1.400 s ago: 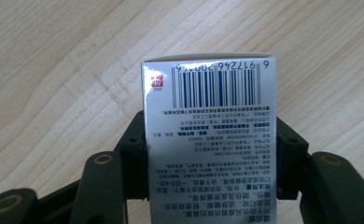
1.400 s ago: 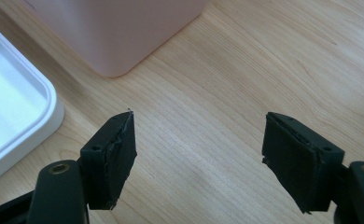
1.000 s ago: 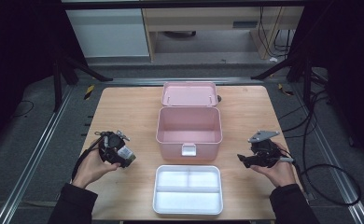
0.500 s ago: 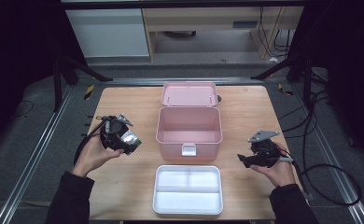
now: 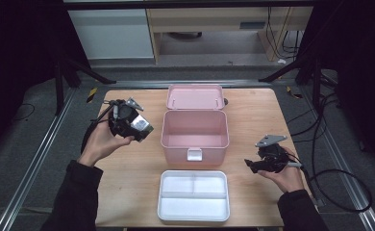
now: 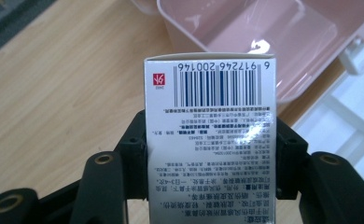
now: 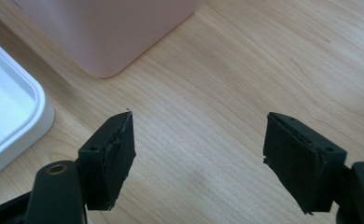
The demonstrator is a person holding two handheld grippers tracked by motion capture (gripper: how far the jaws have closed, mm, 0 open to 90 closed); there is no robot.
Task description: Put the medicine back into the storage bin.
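**Two hand-held grippers at a table with an open pink case and a white tray**

The light wooden table (image 5: 128,183) carries three items along its centre line. A pale pink plastic storage box (image 5: 194,135), rectangular and open at the top, stands in the middle with a white latch on its near wall. Its matching pink lid (image 5: 195,96) lies flat just behind it, at the far edge of the table. A white plastic divided tray (image 5: 193,195) with rounded corners sits in front of the box, near the person's edge, apart from it by a narrow strip of wood.

The left gripper (image 5: 144,131) is raised above the table to the left of the box, held in the person's left hand (image 5: 101,142). Its jaws are clamped on a small white cardboard carton (image 6: 211,135) printed with a barcode, a red square mark and dense lines of text; the carton points toward the box. In the left gripper view the carton's far end overlaps the box's near corner, with the tray at the right.

The right gripper (image 7: 199,158) rests low over the table to the right of the box and tray, held in the right hand (image 5: 286,173). Its jaws stand wide apart with nothing between them; bare wood shows in the gap.
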